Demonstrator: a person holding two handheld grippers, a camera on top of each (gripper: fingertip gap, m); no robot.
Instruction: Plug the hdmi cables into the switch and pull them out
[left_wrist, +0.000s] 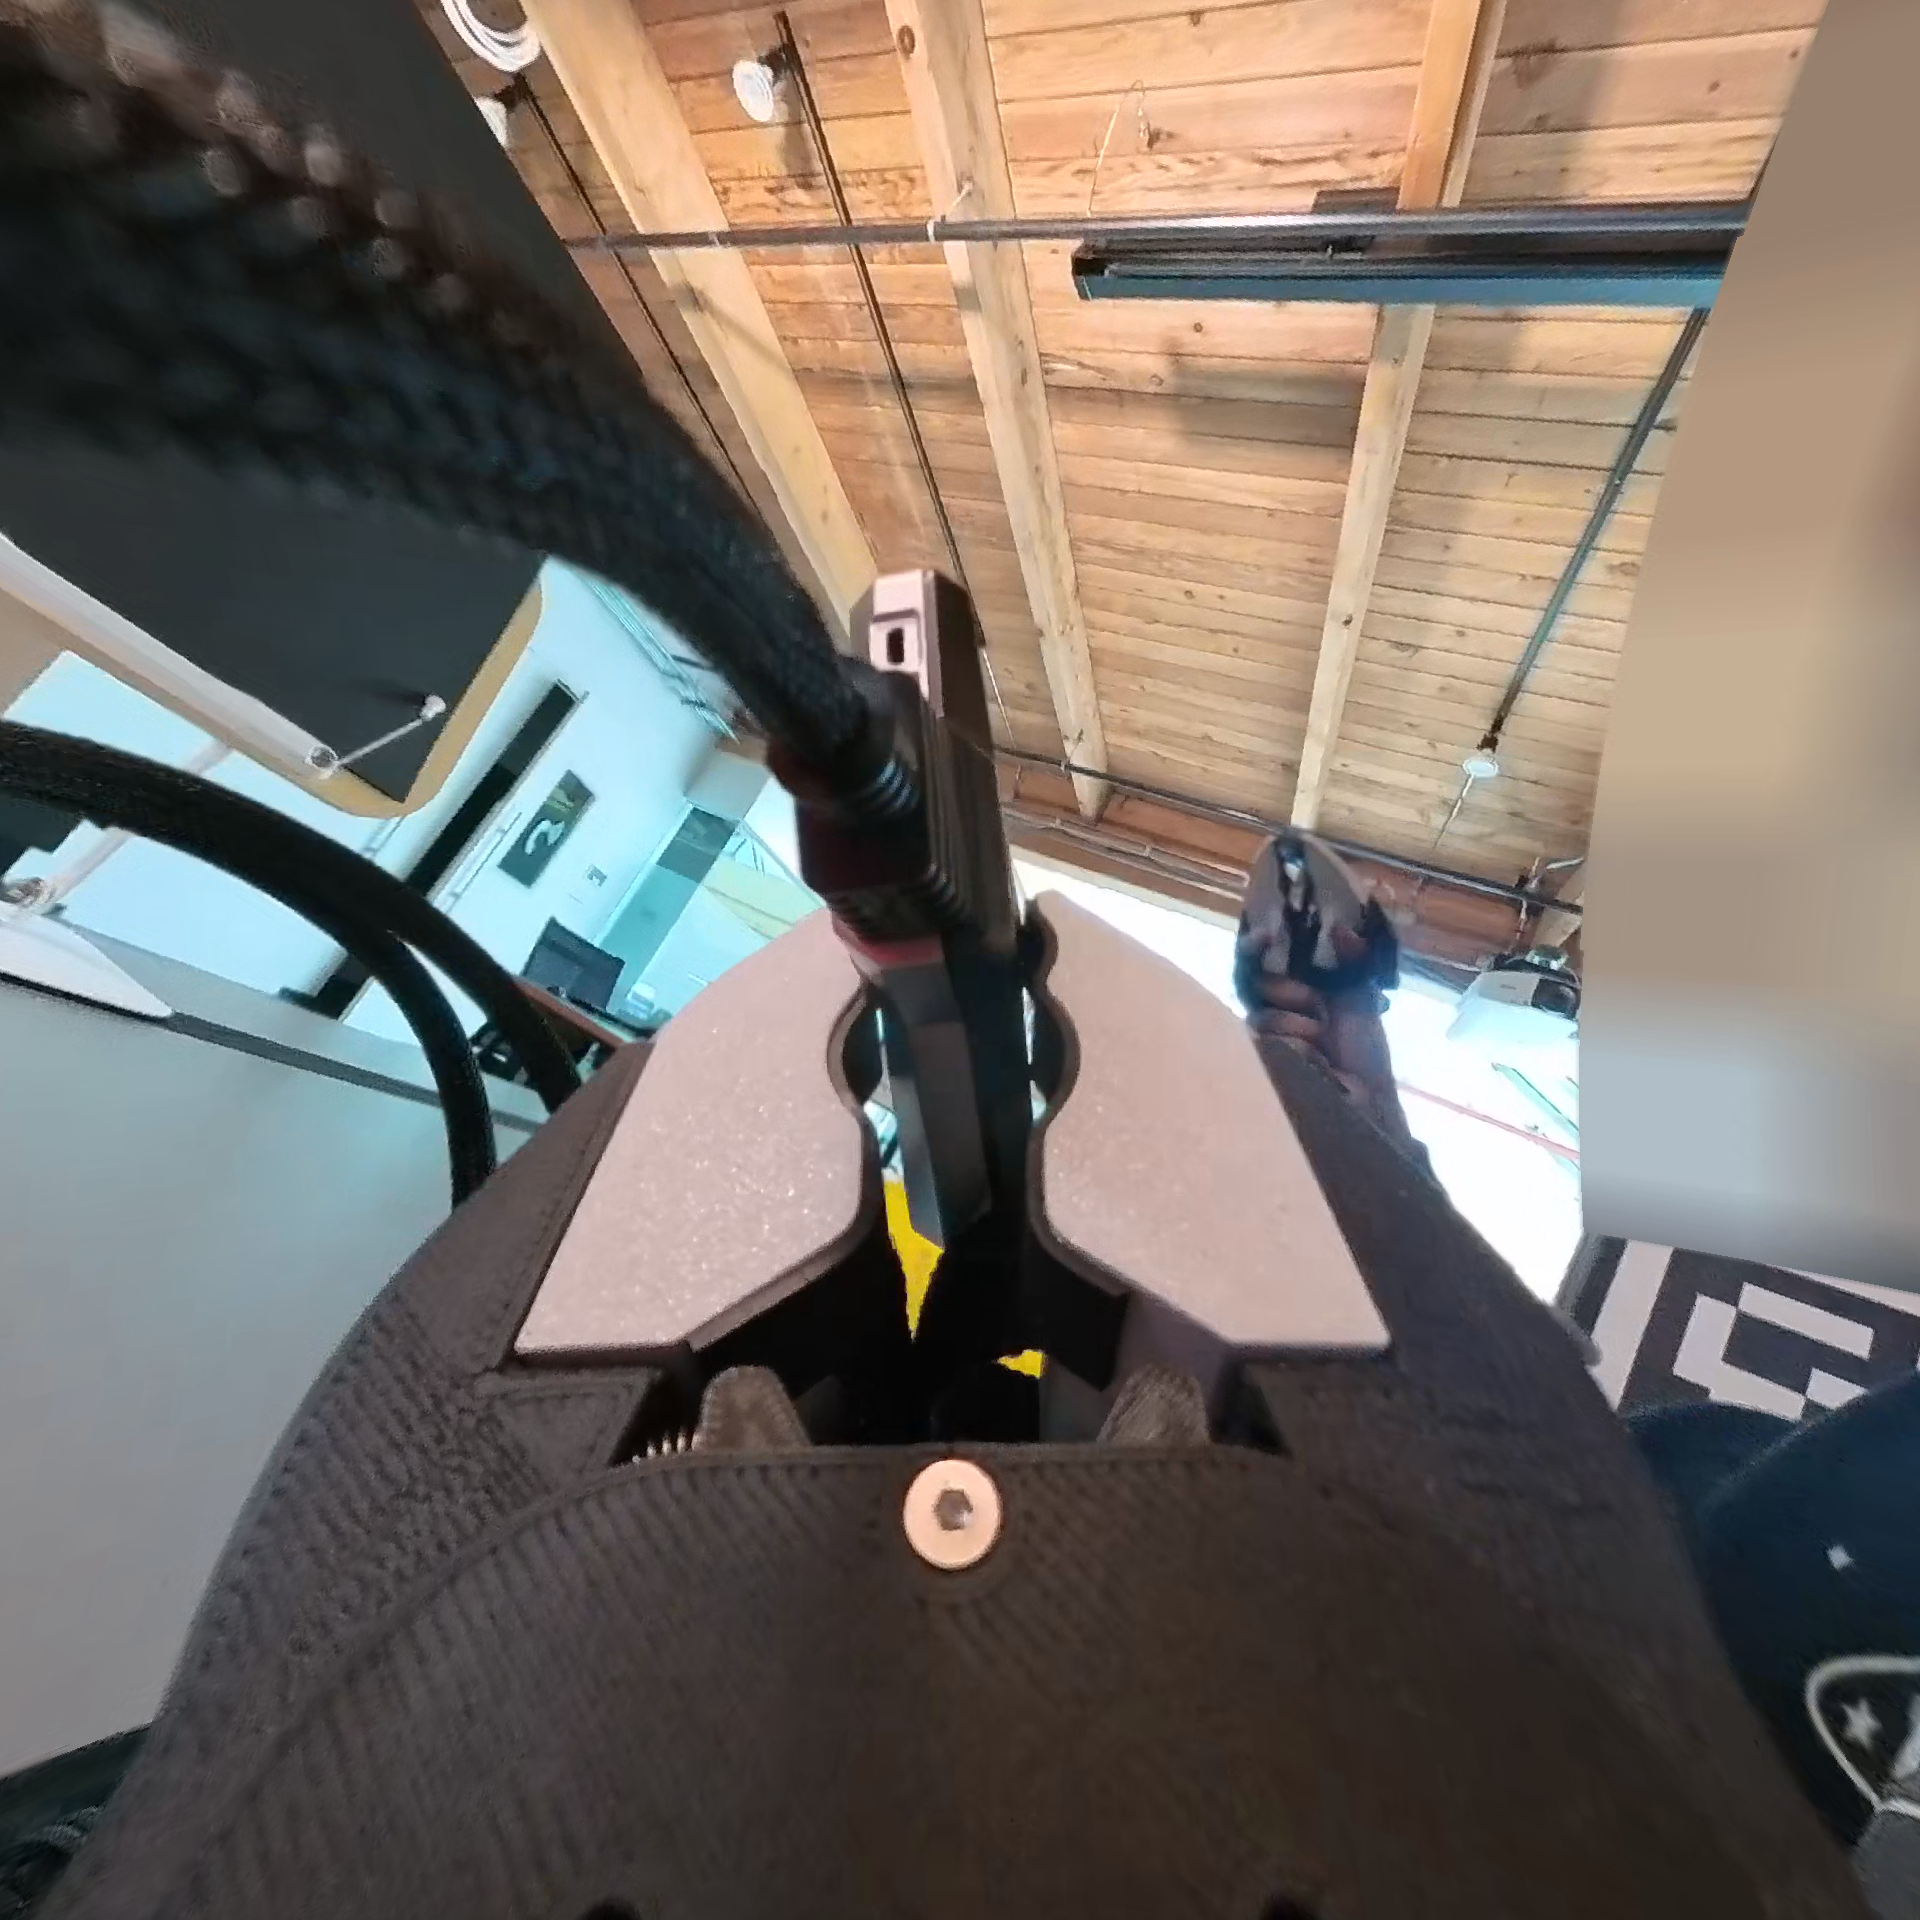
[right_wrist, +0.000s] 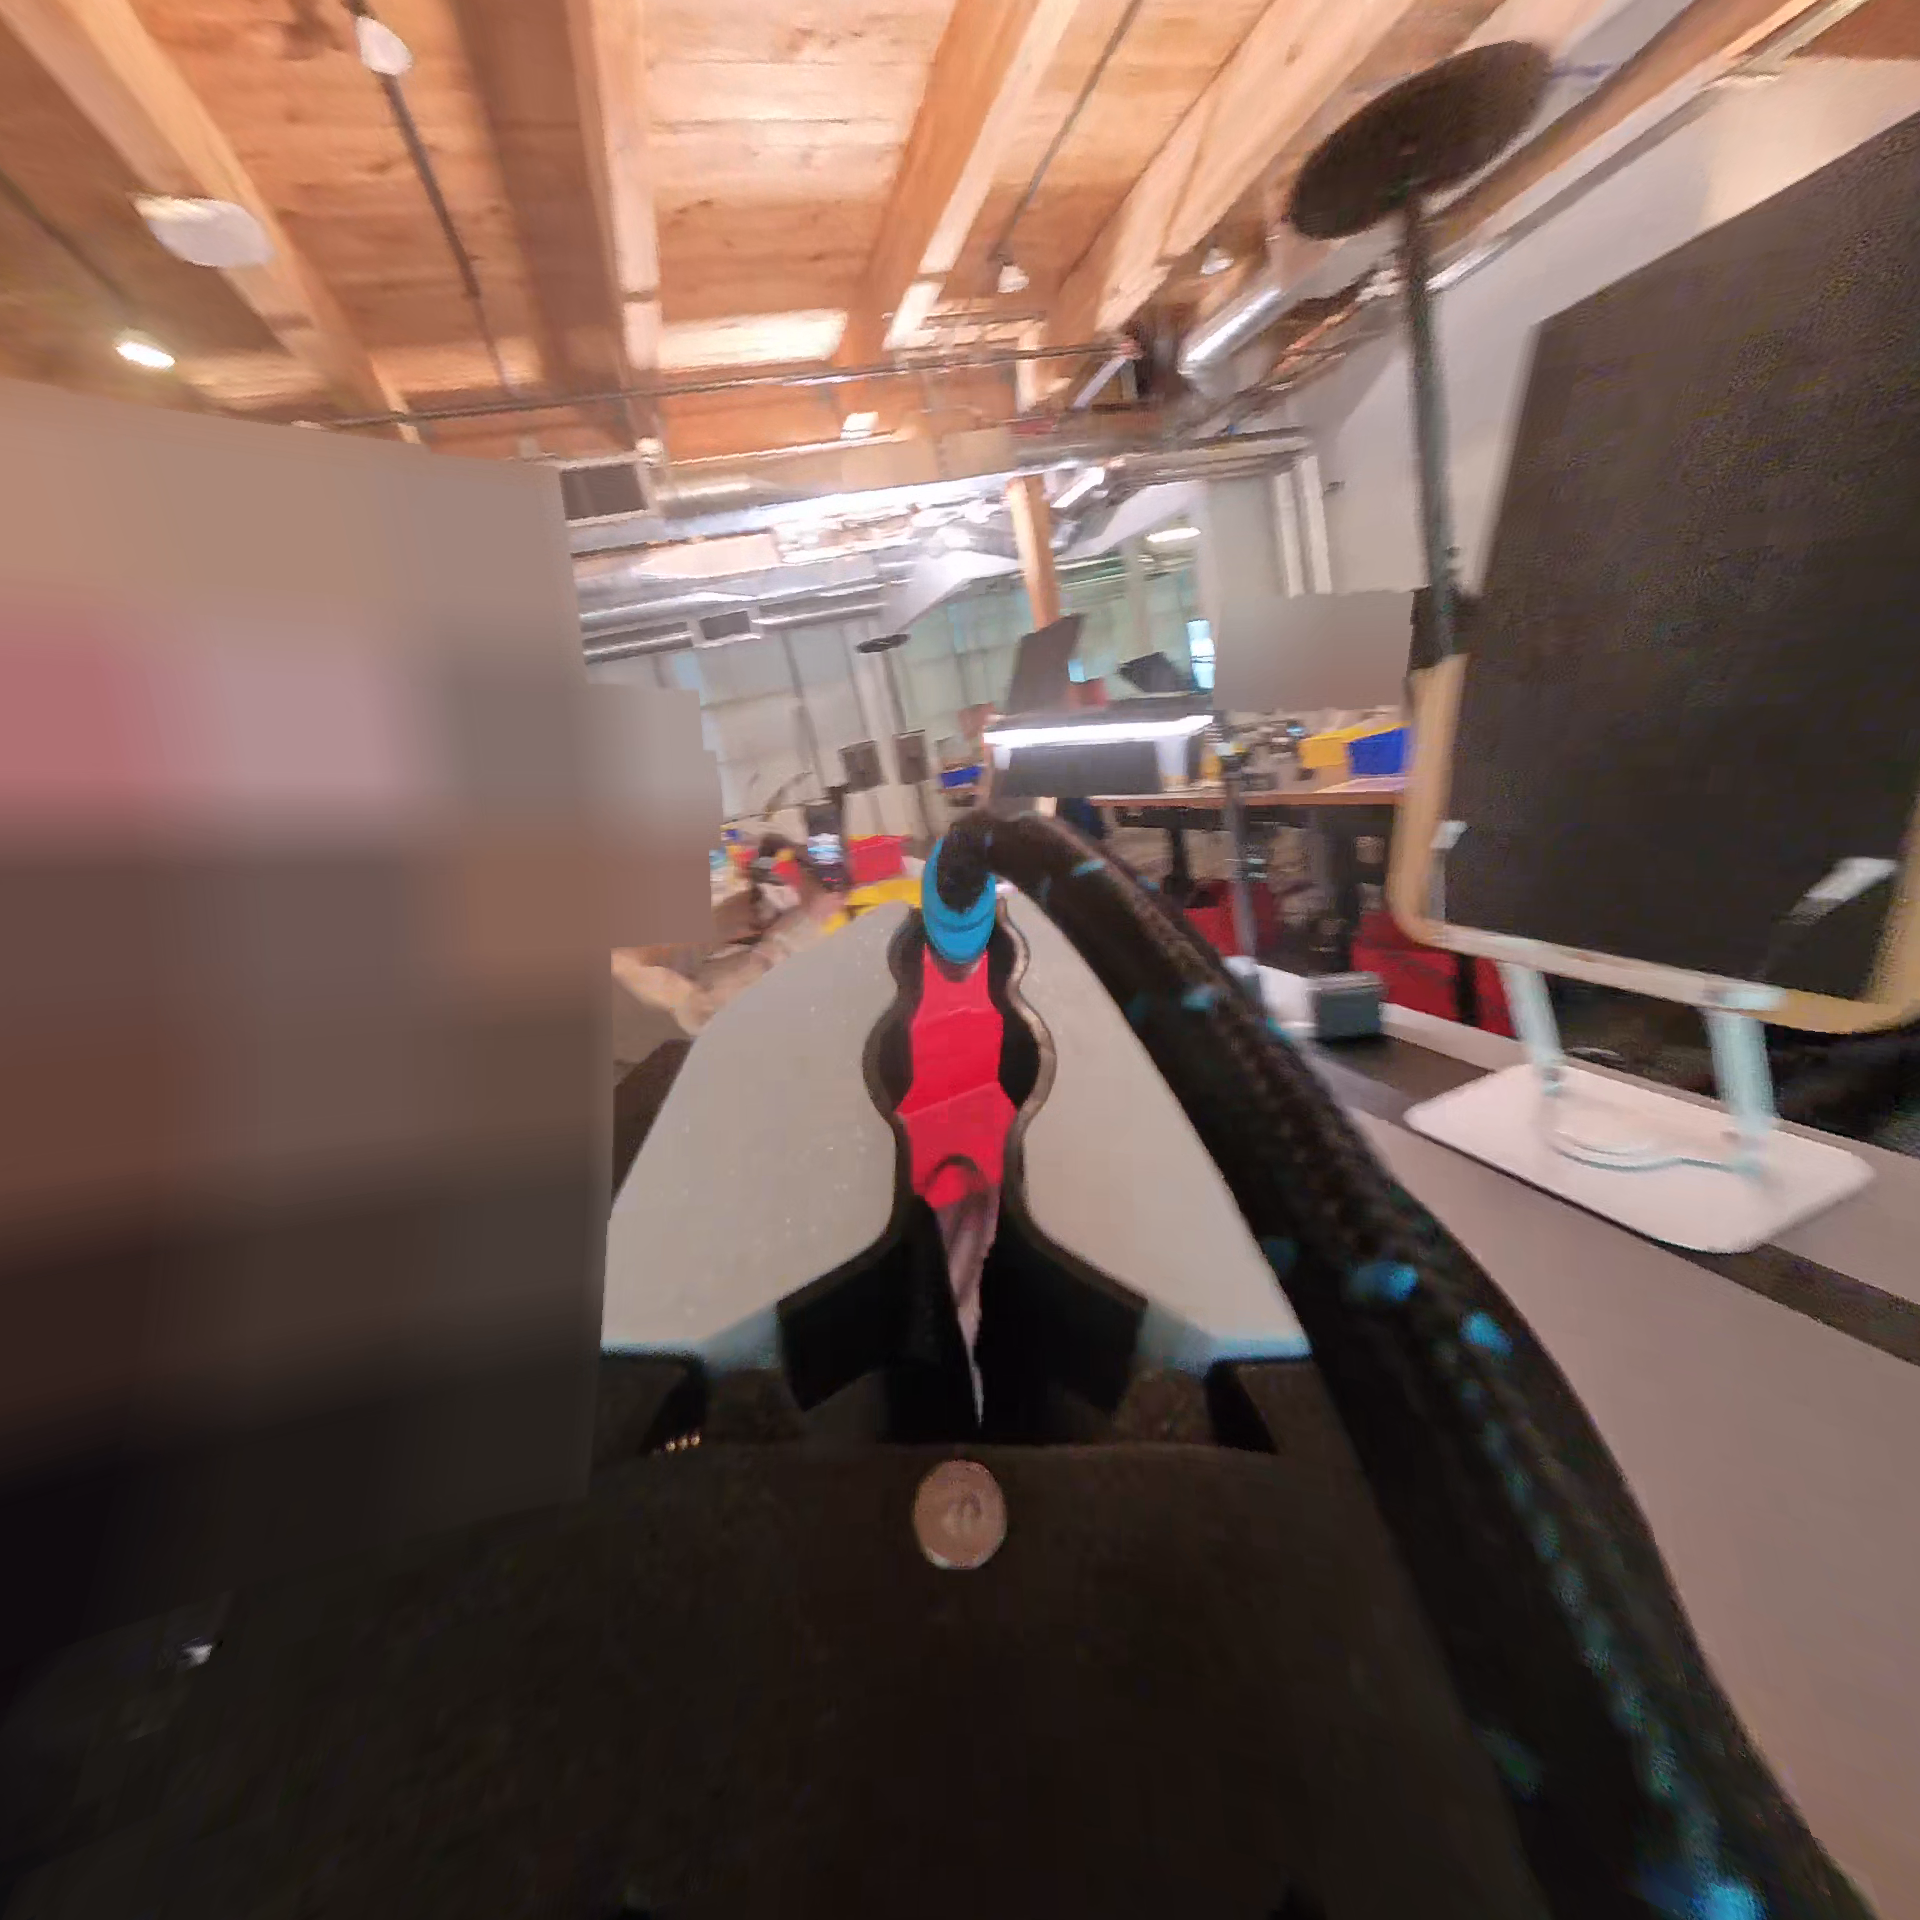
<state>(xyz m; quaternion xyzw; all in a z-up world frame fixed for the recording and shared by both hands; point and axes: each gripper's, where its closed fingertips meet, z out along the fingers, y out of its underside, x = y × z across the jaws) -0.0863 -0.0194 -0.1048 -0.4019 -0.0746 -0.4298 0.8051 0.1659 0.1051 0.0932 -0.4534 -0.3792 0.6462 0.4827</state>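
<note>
A black braided cable (left_wrist: 312, 343) meets a dark red plug (left_wrist: 883, 883). Another plug (right_wrist: 956, 1081) is bright red with a blue collar (right_wrist: 956, 914); its black cable (right_wrist: 1351, 1226) carries blue flecks.

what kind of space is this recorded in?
Likely an open workshop or lab in a converted industrial building: exposed timber ceiling, bare metal ducting, and work tables with coloured parts bins in the background.

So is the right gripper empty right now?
No, the right gripper is shut on a red connector with a blue collar, cable attached.
</note>
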